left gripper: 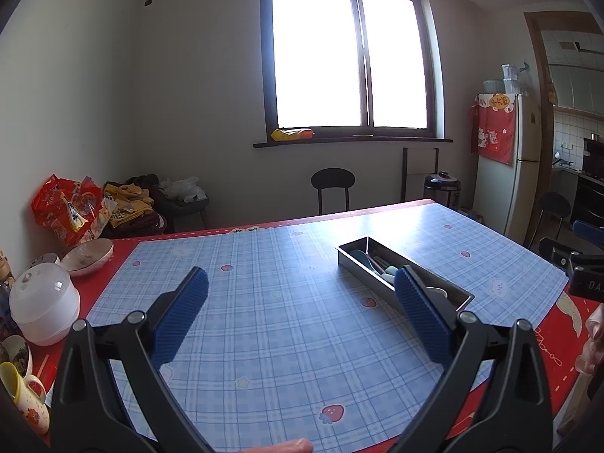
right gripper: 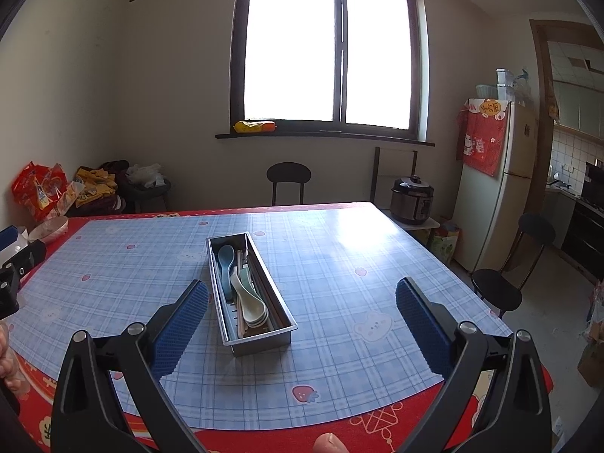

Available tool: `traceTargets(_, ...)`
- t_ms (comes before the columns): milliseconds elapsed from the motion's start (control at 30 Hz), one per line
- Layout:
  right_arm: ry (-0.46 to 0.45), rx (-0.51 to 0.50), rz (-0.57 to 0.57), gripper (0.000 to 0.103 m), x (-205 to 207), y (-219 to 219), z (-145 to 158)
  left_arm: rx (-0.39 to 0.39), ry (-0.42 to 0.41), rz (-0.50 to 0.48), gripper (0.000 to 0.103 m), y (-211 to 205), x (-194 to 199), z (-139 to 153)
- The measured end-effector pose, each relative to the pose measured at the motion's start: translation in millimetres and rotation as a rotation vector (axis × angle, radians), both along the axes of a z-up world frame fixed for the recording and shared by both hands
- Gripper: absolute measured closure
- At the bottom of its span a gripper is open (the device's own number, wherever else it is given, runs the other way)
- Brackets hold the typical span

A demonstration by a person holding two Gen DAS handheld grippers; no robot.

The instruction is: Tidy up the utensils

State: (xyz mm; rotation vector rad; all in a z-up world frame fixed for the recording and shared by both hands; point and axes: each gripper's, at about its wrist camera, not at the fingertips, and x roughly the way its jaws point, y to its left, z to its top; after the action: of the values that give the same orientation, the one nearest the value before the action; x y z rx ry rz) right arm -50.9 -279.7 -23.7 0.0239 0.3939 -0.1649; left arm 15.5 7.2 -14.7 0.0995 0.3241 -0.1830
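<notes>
A long steel utensil tray [right gripper: 285, 311] lies on the blue checked table mat [right gripper: 339, 264]. It holds a blue spoon [right gripper: 225, 260], pale ceramic spoons [right gripper: 251, 307] and chopsticks. In the left wrist view the tray [left gripper: 349, 252] sits to the right, partly behind my right-hand fingertip. My left gripper [left gripper: 302, 290] is open and empty above the mat, left of the tray. My right gripper [right gripper: 302, 302] is open and empty, with the tray between and just beyond its fingers.
Bowls [left gripper: 87, 256], a white lidded container [left gripper: 44, 304], a mug [left gripper: 28, 396] and red snack bags [left gripper: 64, 207] crowd the table's left edge. Black chairs [right gripper: 506, 283] stand at the far side and the right. A fridge [right gripper: 494, 181] and a rice cooker [right gripper: 411, 200] stand at the right.
</notes>
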Motion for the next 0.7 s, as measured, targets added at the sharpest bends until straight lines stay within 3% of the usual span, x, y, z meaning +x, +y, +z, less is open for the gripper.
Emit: traceTargets(700, 0.001, 0.003, -0.019, 0.006, -2.0, -1.4, -1.2, 0.005, 0.004, 0.000, 0.006, -1.8, 0.6, -0.4)
